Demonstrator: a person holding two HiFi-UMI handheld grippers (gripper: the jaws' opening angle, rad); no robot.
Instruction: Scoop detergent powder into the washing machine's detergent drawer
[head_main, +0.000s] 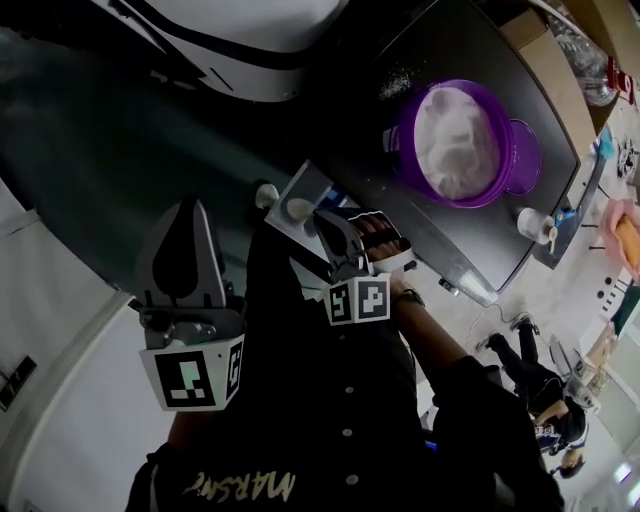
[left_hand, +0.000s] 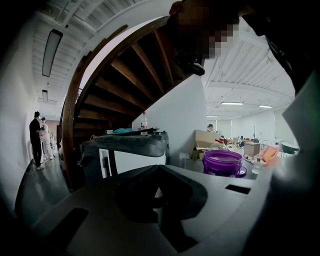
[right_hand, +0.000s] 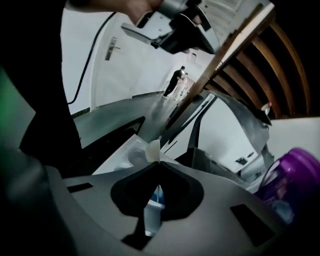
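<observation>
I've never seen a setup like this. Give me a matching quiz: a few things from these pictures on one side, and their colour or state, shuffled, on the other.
Things:
1. tub
2. scoop
3. left gripper
4. detergent drawer

Colour or state:
A. fingers shut, nothing between them
B. white, just beyond the scoop
C. purple, filled with white powder
D. pinched by the right gripper

Pairs: 1-C, 2-D, 3-A, 4-B
</observation>
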